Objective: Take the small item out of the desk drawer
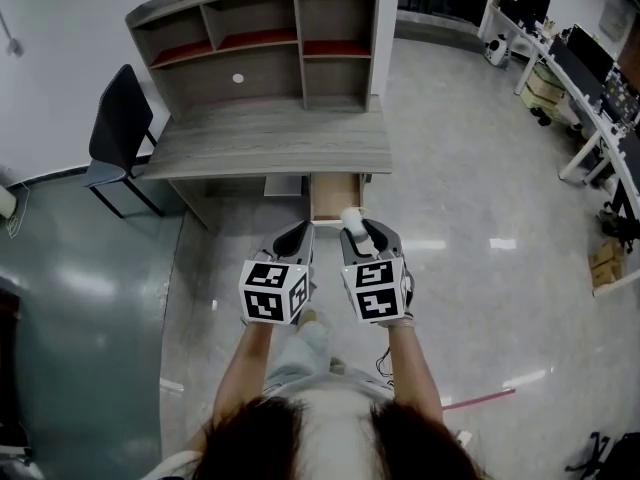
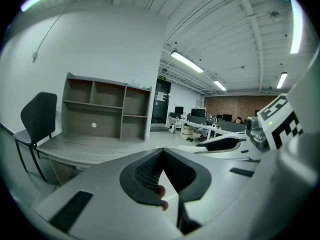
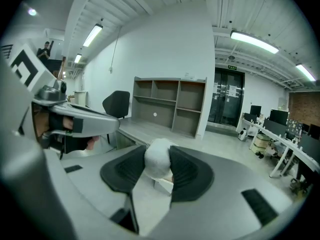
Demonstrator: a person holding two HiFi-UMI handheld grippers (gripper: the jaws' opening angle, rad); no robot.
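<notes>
While the right claw [image 3: 158, 158] is clamped on the small white ball [image 3: 157, 170], its pads bear only on the ball's sides, low in the centre of the right gripper view and outside the drawer [image 1: 335, 200]. Because the ball is round, a slackened squeeze or a jolt would probably let it slip out and drop to the glossy floor [image 1: 470, 218]. The left claw [image 2: 162, 154] is closed tip to tip and empty, just beside the right; a knock between them could dislodge the ball. The drawer stands open under the desk [image 1: 270, 143], centre of the head view, and could snag a careless swing.
</notes>
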